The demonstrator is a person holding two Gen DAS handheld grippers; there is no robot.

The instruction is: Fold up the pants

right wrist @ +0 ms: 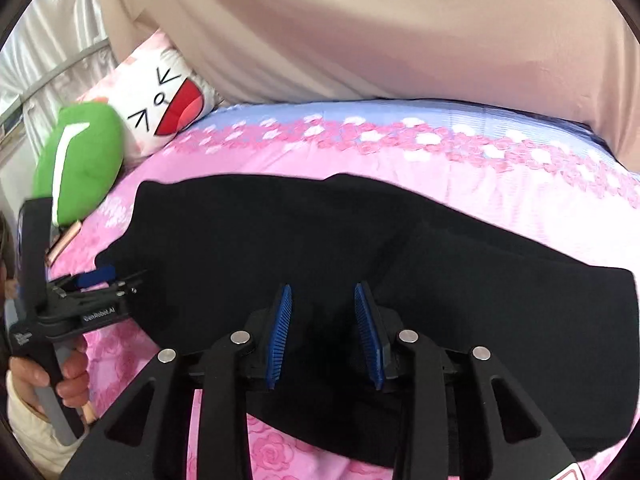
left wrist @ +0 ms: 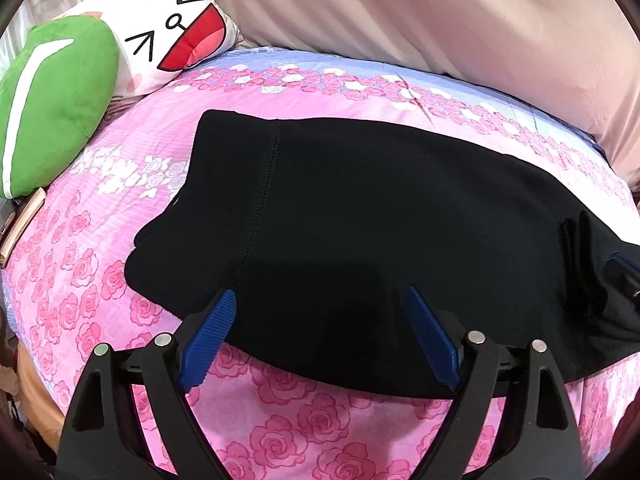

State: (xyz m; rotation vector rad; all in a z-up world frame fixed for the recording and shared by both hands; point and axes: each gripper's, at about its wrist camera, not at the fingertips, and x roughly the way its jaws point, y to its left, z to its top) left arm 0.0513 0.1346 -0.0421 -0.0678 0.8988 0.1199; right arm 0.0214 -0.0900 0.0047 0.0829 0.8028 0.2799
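Black pants (left wrist: 360, 208) lie beneath the wide-spread left gripper (left wrist: 320, 300).

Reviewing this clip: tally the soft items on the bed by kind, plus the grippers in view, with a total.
Black pants: 1
Cushions: 2, the green cushion and the white cartoon-face cushion
Grippers: 2, the left gripper and the right gripper, both with jaws apart
Total: 5

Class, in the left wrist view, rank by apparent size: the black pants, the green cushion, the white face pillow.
1. Pants, largest by far.
2. Green cushion.
3. Face pillow, partly hidden behind the cushion and farther off, so its rank is unsure.
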